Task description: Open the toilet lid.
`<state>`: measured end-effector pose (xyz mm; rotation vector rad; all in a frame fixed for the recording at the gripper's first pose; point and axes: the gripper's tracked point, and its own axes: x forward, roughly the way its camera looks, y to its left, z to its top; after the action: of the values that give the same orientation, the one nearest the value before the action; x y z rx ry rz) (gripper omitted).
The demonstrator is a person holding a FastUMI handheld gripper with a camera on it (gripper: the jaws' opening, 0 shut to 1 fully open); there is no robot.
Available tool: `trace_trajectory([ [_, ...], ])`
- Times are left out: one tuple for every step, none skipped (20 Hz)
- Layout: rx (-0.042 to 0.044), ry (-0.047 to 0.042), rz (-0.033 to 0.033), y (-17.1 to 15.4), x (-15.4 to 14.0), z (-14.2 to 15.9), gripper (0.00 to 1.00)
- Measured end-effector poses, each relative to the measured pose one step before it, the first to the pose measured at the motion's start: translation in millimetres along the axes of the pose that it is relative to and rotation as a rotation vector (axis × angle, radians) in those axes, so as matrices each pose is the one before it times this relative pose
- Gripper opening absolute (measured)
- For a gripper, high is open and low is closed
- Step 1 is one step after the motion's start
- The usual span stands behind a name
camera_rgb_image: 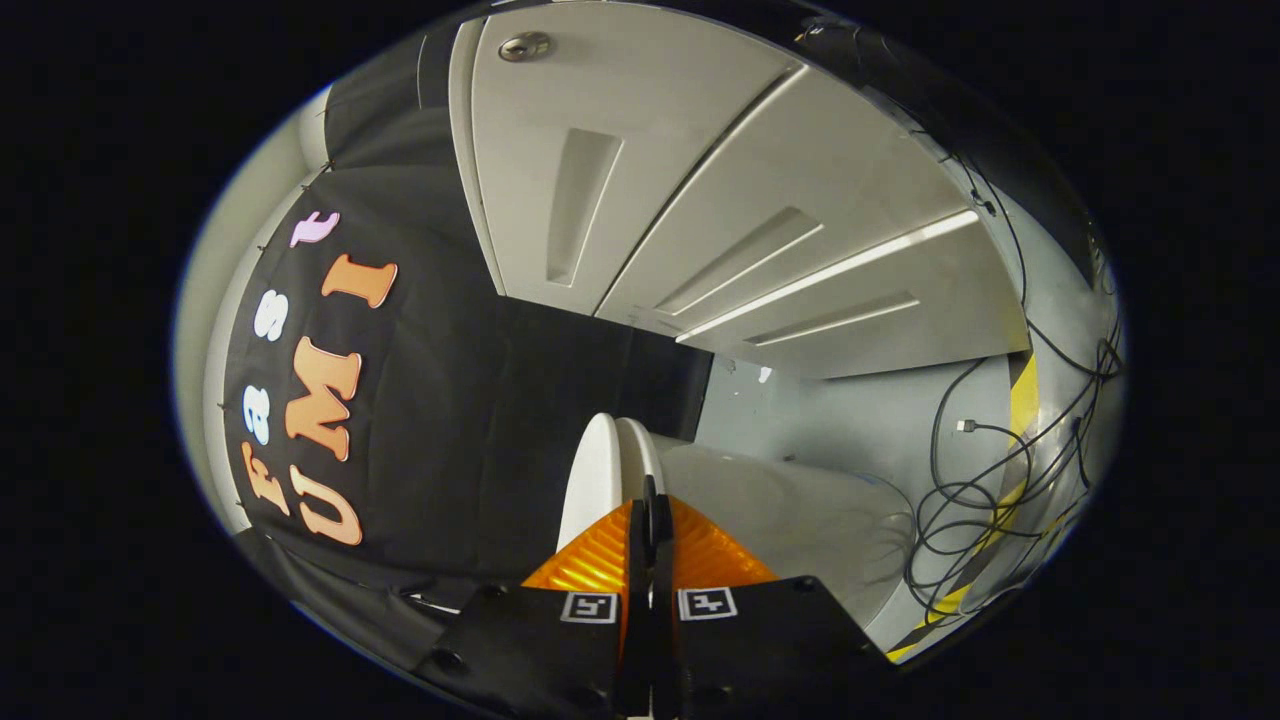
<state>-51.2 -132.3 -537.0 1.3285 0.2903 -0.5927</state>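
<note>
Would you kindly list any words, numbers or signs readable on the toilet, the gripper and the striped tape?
No words or numbers are readable on these.
Two square black-and-white markers on the gripper: coded patterns, not text.
Yellow-and-black striped tape beside the black cables: wordless warning marking.
The gripper's fingers are closed together, with the white toilet lid just beyond them.

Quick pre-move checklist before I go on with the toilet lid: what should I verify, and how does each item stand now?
1. Gripper closed: ok, the fingers sit pressed together with no visible gap.
2. Hold on the toilet lid: cannot tell; the white lid edge rises just beyond the fingertips, and any contact is hidden.
3. Lid raised: ok, it stands near upright, seen edge-on.
4. Lid resting against a support: cannot tell.
5. Loose cables away from the gripper: ok, they hang by the wall, off to the side.
</note>
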Motion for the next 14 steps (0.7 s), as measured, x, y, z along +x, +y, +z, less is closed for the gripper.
trace_trajectory([
  [-0.0144,0.0065,-0.00098,2.9,-2.83,-1.19,0.08],
  [-0.0075,-0.01037,0.00836,7.91,-2.26,1.15,0.08],
  [-0.01365,-0.00965,0.01183,7.84,-1.84,1.63,0.09],
  [-0.01555,-0.00943,0.01215,10.01,-3.65,2.56,0.09],
  [-0.015,-0.00959,0.01459,9.42,-2.08,1.68,0.09],
  [-0.02049,-0.00814,0.00883,8.76,-1.65,1.99,0.09],
  [-0.01845,-0.00986,0.01286,11.88,-2.33,2.02,0.08],
  [-0.01687,-0.0074,0.01015,8.86,-1.91,1.8,0.09],
  [-0.01257,-0.01182,0.00588,7.12,-0.68,2.06,0.08],
  [-0.01313,-0.00914,0.00503,8.2,-1.75,1.71,0.08],
  [-0.01429,-0.01031,0.00605,9.04,-1.47,1.28,0.08],
  [-0.02426,-0.00929,0.00196,8.73,-1.35,0.85,0.08],
  [-0.02211,-0.00692,0.00071,7.01,-1.85,1.06,0.08],
  [-0.01505,-0.00673,0.00335,9.88,-1.88,1.77,0.08],
])
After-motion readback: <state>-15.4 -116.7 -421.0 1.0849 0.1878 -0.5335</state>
